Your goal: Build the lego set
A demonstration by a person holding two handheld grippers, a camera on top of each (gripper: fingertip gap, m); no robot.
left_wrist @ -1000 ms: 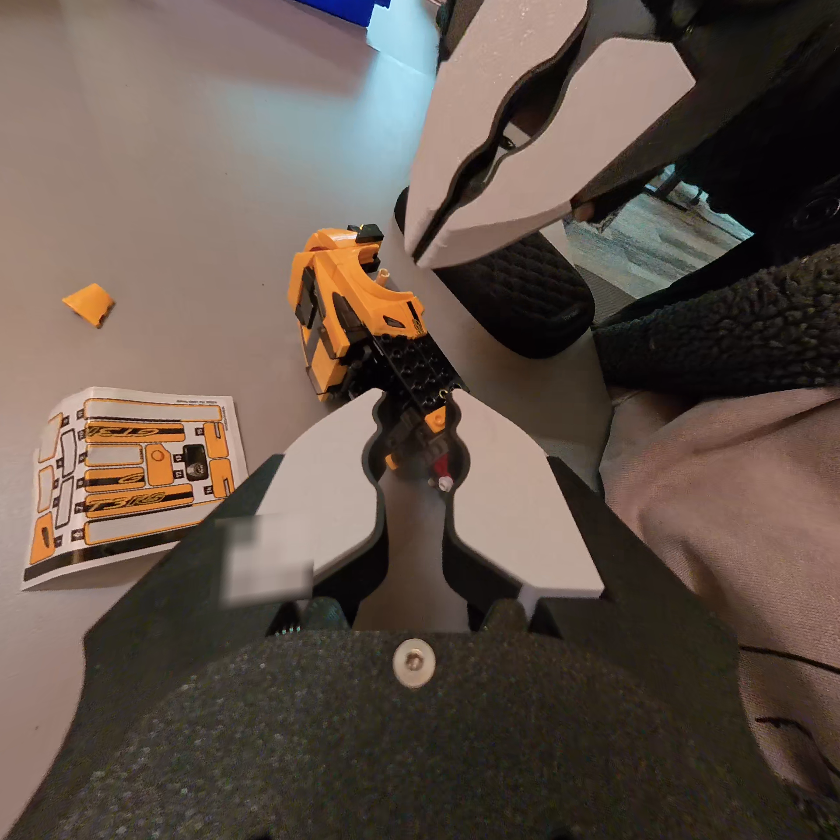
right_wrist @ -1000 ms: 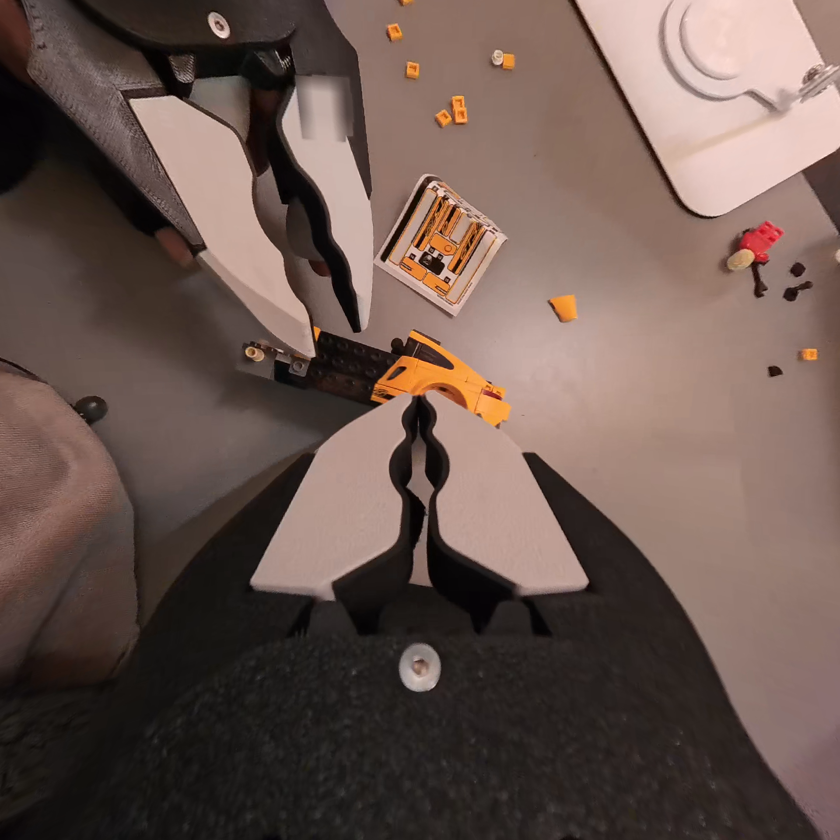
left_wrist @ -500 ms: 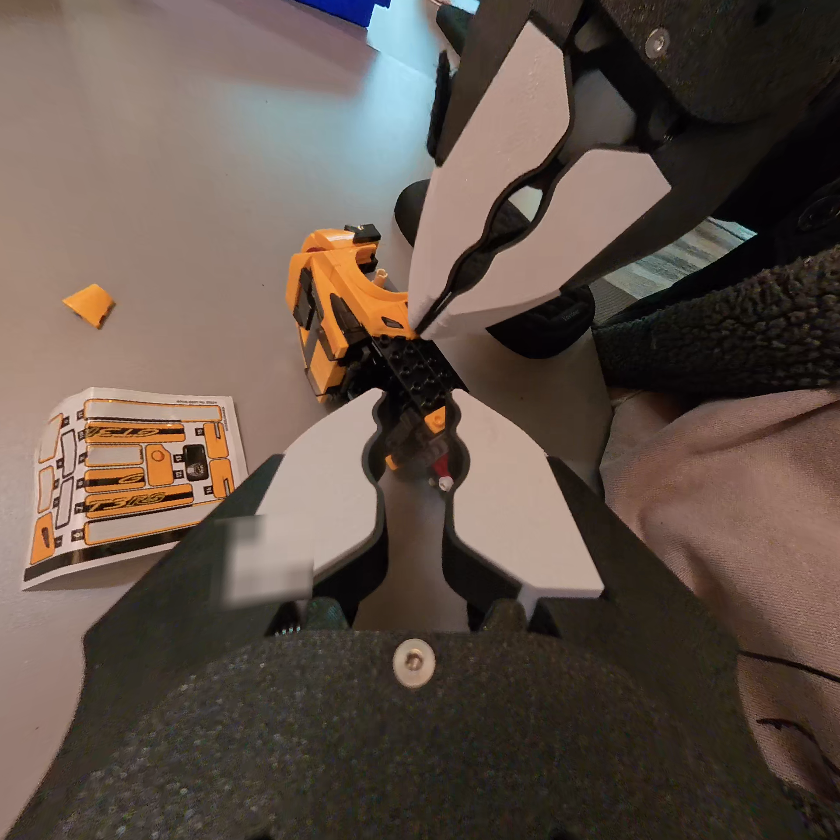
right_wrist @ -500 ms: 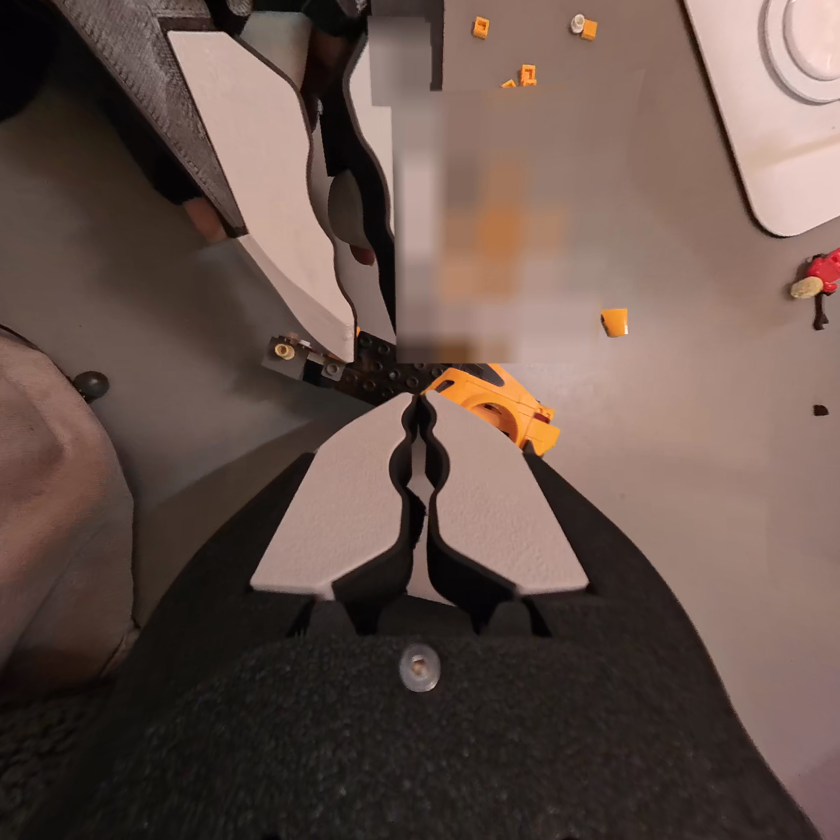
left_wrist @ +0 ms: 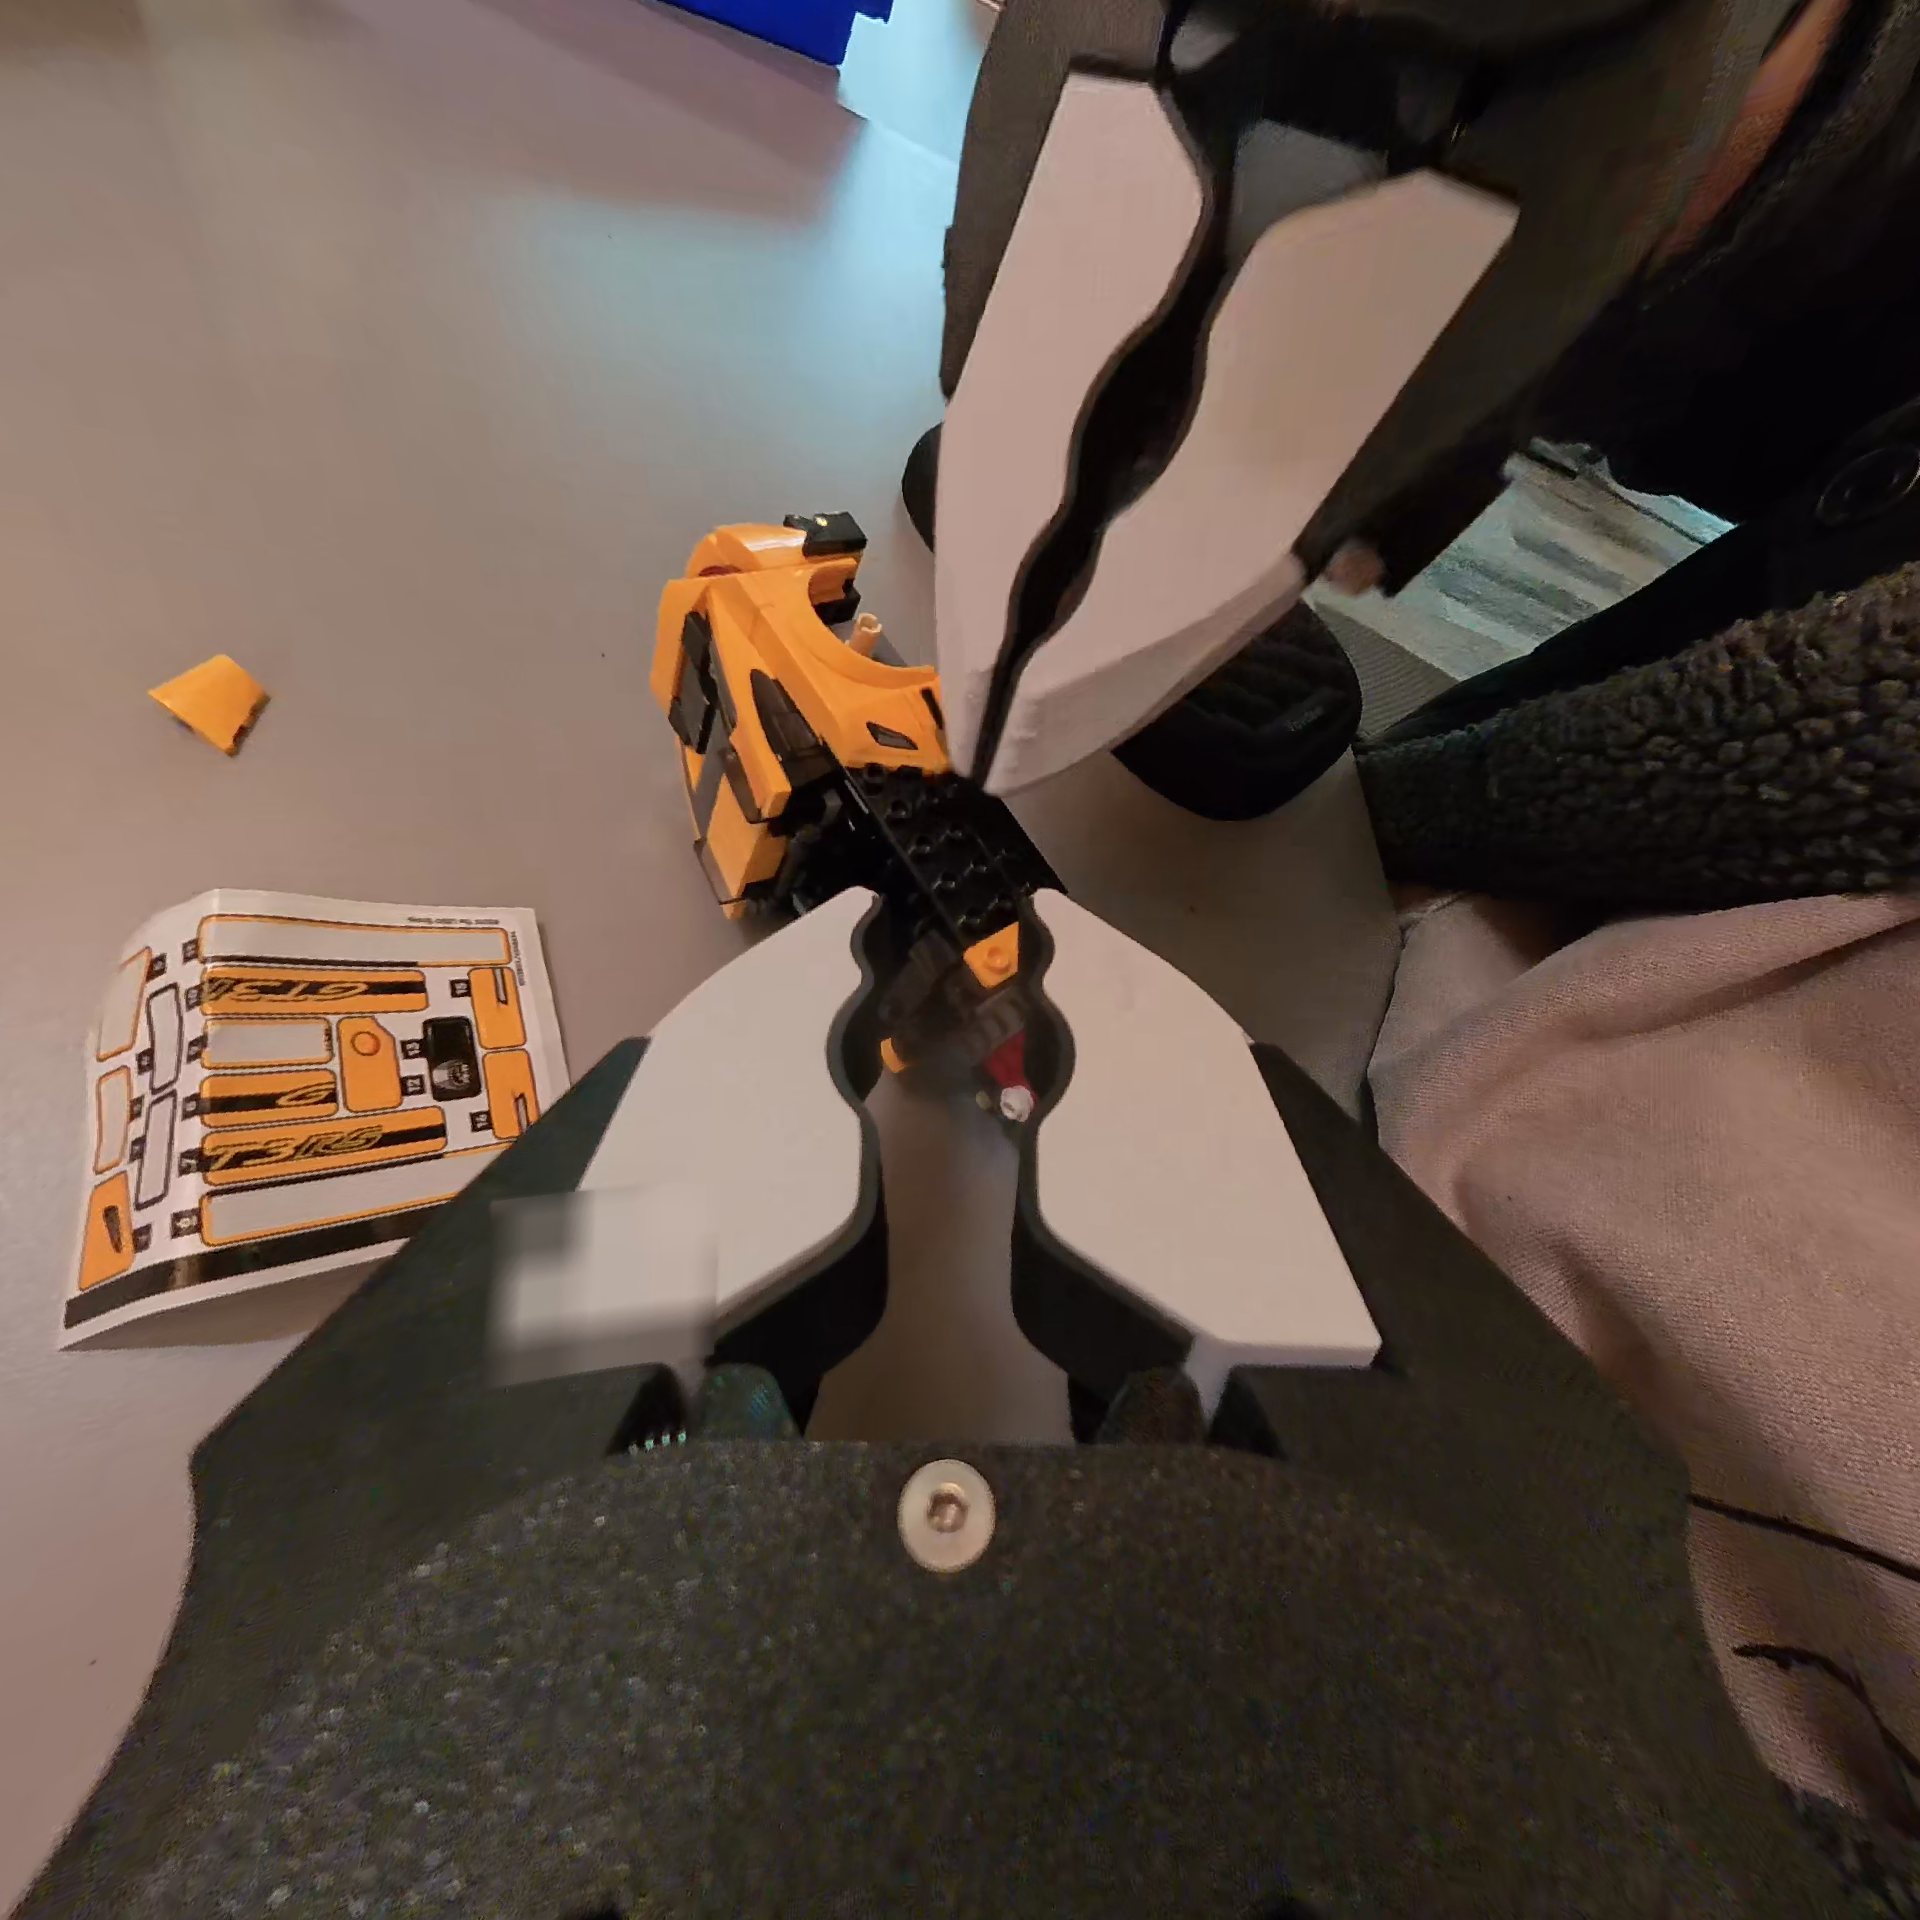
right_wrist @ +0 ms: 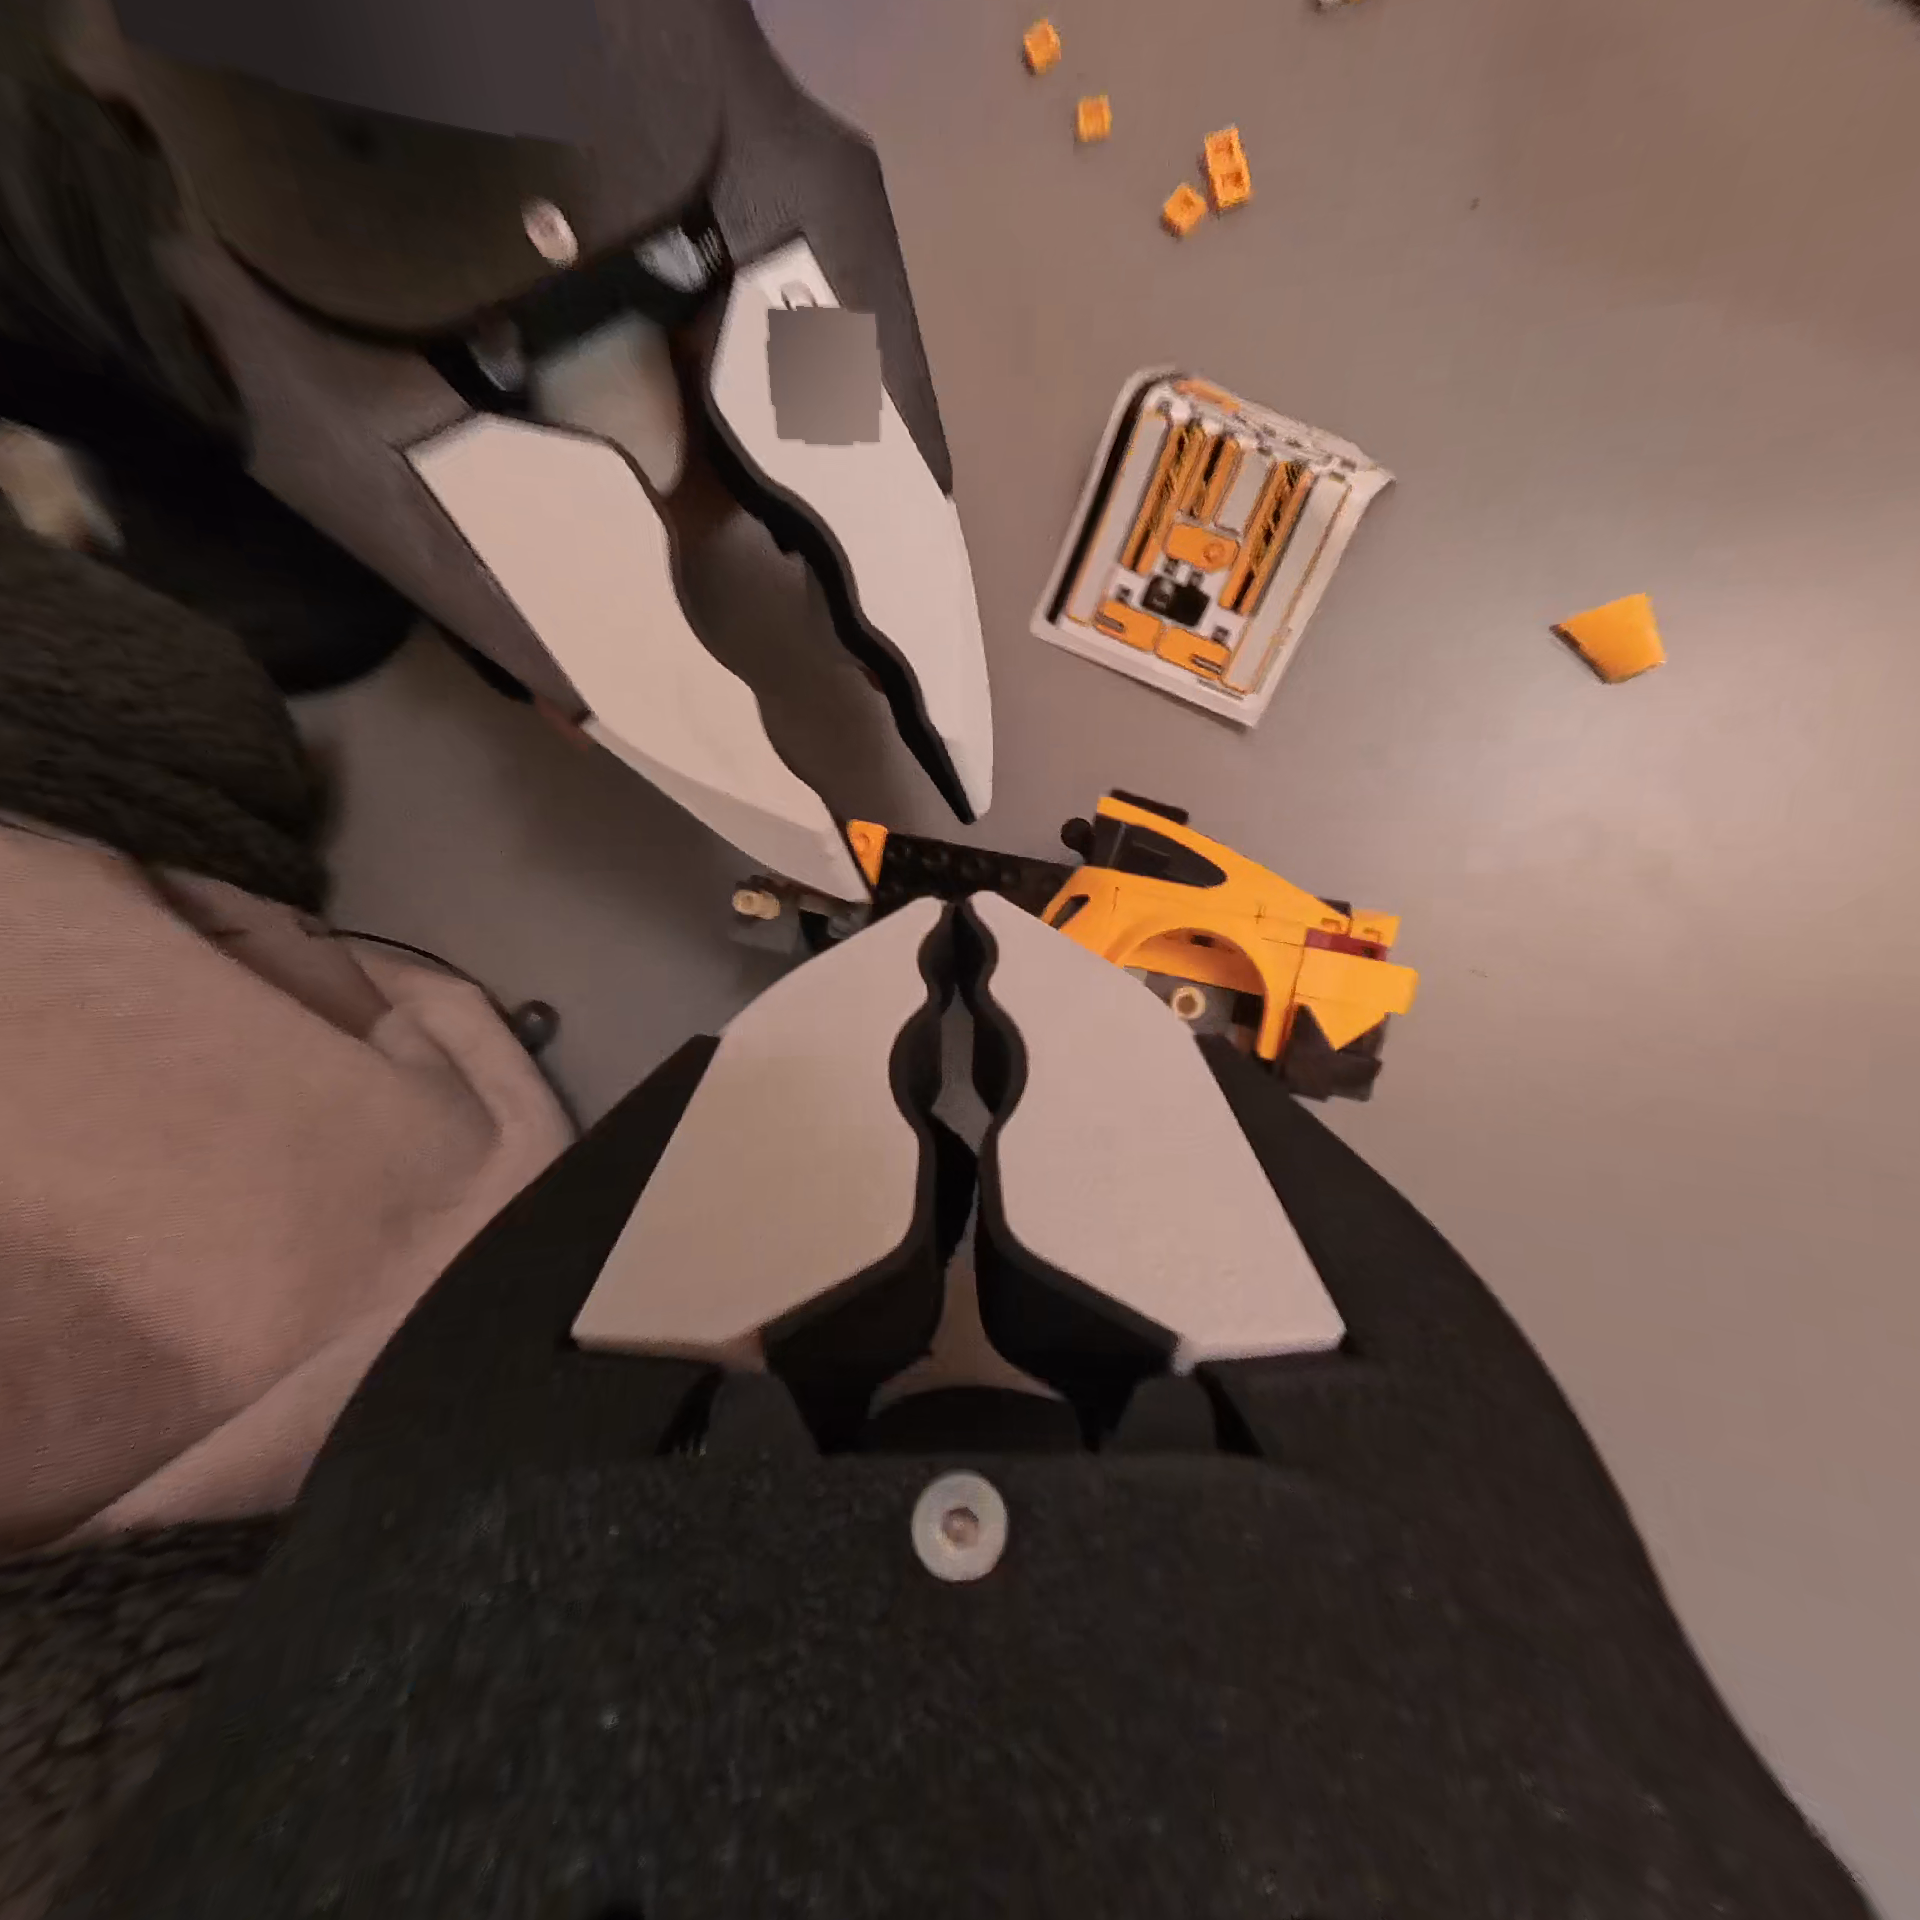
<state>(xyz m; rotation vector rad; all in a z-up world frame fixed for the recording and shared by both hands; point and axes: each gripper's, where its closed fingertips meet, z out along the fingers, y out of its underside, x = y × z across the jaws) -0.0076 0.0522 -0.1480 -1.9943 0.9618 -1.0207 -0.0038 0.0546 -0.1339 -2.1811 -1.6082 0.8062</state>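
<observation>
Left wrist view: the left gripper [left_wrist: 951, 935] is gripping the black end of the orange toy car [left_wrist: 790, 717], which is lying on the grey table [left_wrist: 416, 416] near a sticker sheet [left_wrist: 312, 1101].

Right wrist view: the right gripper [right_wrist: 951, 909] is hanging shut with bare tips, poking at the car's black plate [right_wrist: 966, 862].

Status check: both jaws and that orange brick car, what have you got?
Left gripper clamped on the black chassis end of the orange brick car. Right gripper shut, empty, tips at the chassis top. Sticker sheet and loose orange piece lie apart.
</observation>
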